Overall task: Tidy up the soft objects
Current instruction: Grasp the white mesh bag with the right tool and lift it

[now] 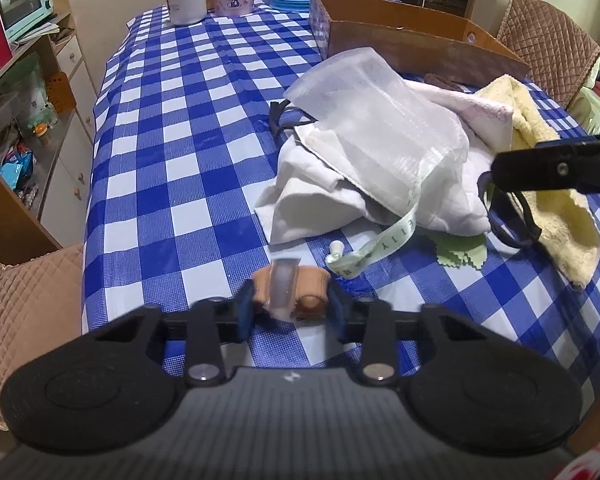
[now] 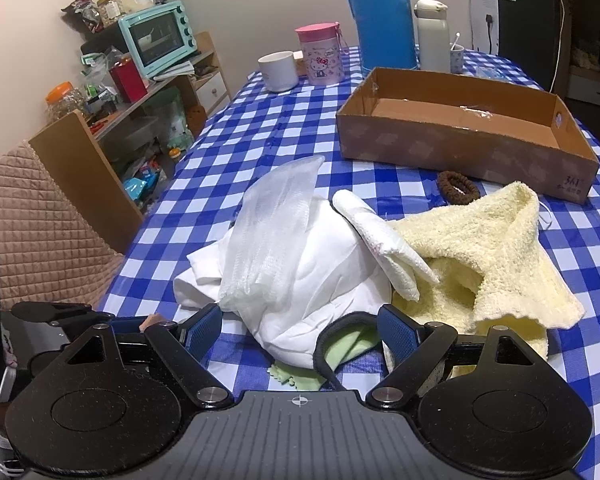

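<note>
A pile of soft things lies on the blue checked tablecloth: a white cloth (image 2: 324, 292), a white mesh bag (image 2: 276, 216), a yellow towel (image 2: 496, 256), a green wipe (image 2: 344, 348) and a black strap (image 2: 332, 332). The pile also shows in the left wrist view (image 1: 380, 148). My left gripper (image 1: 292, 308) is shut on a rolled tan bandage (image 1: 288, 284) low over the table. My right gripper (image 2: 300, 332) is open at the near edge of the pile, the black strap between its fingers. An open cardboard box (image 2: 460, 144) stands beyond the pile.
A brown hair tie (image 2: 458, 186) lies by the box. A white mug (image 2: 278, 70), a pink Hello Kitty cup (image 2: 322, 56), a blue jug (image 2: 384, 12) and a white flask (image 2: 432, 36) stand at the far end. Padded chairs (image 2: 32, 224) flank the table.
</note>
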Action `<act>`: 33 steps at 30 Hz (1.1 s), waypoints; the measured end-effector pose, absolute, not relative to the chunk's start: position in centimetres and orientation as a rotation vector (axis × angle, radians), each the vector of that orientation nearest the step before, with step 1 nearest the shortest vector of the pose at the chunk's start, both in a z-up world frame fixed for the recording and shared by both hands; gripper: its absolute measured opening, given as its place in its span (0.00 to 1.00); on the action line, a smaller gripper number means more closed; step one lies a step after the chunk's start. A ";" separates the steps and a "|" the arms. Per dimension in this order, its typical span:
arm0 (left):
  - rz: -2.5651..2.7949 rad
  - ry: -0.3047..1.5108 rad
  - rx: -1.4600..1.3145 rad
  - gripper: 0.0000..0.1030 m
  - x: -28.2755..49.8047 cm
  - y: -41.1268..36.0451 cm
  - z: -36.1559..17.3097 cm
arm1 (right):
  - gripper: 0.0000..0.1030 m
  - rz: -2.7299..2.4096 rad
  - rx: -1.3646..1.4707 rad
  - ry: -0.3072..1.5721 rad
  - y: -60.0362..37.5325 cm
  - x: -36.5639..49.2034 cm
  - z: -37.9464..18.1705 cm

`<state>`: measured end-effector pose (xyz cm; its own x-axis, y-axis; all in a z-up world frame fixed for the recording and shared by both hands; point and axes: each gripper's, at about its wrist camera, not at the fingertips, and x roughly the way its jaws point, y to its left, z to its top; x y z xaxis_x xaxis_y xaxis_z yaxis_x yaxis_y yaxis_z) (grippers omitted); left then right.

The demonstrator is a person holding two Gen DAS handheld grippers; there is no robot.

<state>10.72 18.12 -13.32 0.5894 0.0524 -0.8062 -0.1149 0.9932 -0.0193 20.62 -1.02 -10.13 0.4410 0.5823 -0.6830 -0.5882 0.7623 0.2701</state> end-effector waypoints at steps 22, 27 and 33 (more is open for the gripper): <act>0.251 0.869 -0.091 0.20 9.1 21.7 -9.6 | 0.45 0.759 -0.128 0.793 4.9 22.9 -11.9; 0.251 0.868 -0.096 0.20 9.0 21.6 -9.3 | 0.08 0.774 -0.091 0.794 4.4 23.4 -11.8; 0.241 0.851 -0.087 0.20 9.4 21.4 -8.2 | 0.02 0.763 -0.025 0.752 2.7 23.7 -9.6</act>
